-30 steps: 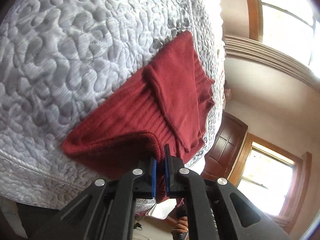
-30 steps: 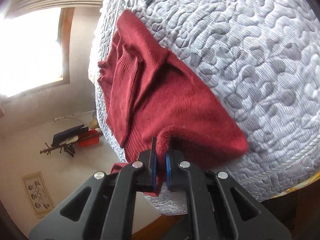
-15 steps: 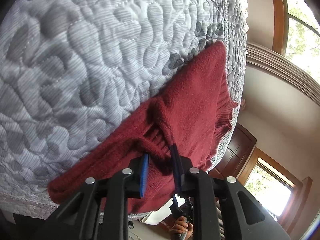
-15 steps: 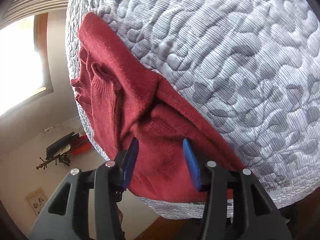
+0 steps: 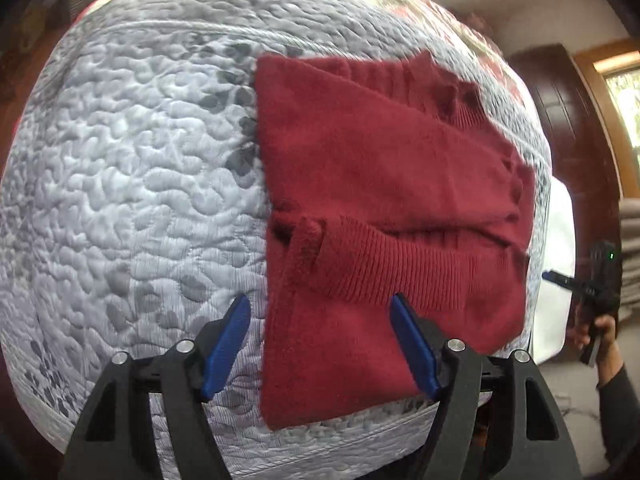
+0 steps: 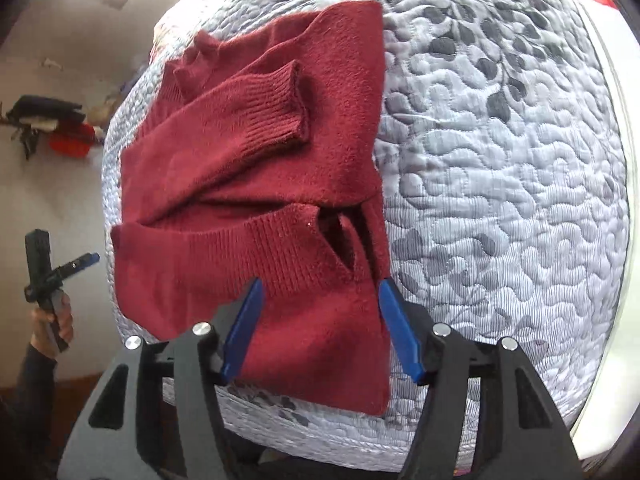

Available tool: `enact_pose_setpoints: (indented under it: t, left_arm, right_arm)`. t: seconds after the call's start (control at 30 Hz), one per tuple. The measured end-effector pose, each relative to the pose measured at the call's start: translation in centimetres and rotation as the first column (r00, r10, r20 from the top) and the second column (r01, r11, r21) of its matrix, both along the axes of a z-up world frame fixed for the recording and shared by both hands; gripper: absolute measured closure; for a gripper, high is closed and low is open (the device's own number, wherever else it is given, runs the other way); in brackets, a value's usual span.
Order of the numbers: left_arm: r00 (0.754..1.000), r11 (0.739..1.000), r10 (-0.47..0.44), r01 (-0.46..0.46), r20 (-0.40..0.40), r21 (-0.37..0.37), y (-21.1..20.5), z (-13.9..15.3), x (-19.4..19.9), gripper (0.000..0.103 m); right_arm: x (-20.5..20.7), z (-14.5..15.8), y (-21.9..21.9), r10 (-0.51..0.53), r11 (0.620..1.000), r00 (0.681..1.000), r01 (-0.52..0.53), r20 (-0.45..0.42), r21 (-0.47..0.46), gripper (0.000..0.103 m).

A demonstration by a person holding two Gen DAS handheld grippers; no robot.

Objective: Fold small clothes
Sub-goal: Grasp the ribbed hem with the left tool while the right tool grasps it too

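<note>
Two grippers, left gripper (image 5: pixel 320 344) and right gripper (image 6: pixel 320 328), gape above unlabelled red sweater (image 5: pixel 380 184).

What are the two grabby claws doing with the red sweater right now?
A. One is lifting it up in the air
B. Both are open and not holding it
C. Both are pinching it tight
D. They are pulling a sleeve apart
B: the left gripper and the right gripper both have their blue fingers spread wide, while the red sweater lies folded flat on the quilted mattress.
</note>
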State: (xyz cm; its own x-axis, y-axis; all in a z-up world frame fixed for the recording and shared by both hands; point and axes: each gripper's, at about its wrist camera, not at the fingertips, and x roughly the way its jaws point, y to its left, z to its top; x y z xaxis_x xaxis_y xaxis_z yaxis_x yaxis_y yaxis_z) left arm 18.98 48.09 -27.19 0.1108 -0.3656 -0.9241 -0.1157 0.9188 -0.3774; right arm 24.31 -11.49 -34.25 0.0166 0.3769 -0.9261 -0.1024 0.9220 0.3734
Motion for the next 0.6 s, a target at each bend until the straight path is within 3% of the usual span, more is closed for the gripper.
enact_pose_setpoints:
  t: [0.1,0.37,0.5,0.57,0.6]
  left_arm:
    - [0.998,0.998,-0.056,0.056,-0.017,0.001,-0.6,-1.8,-0.3,0.031]
    - [0.995,0.994,-0.099,0.100,-0.034,0.033,-1.6,-4.4,0.2,0.035]
    - [0.989,0.987,-0.145,0.146,-0.024,0.063,-2.2,-4.1,0.4,0.065]
    - [0.985,0.983,-0.172,0.174,-0.027,0.063,-2.6,-4.2,0.6,0.088]
    - [0.983,0.980,-0.184,0.185,-0.022,0.073,-2.7,-4.1,0.6,0.089]
  right_arm:
    - [-0.7,-1.1,1.5,0.059,0.997,0.996,-0.056,0.059,-0.050,0.048]
    - [-1.4,-3.7,2.1,0.093,0.994,0.994,-0.089,0.060,-0.064,0.053]
    - [-1.4,-3.6,2.1,0.108,0.993,0.992,-0.104,0.068,-0.059,0.059]
    - [-1.3,-3.5,2.2,0.117,0.992,0.990,-0.113,0.079,-0.057,0.062]
    - [-1.2,-3.4,2.2,0.120,0.992,0.989,-0.115,0.083,-0.060,0.063]
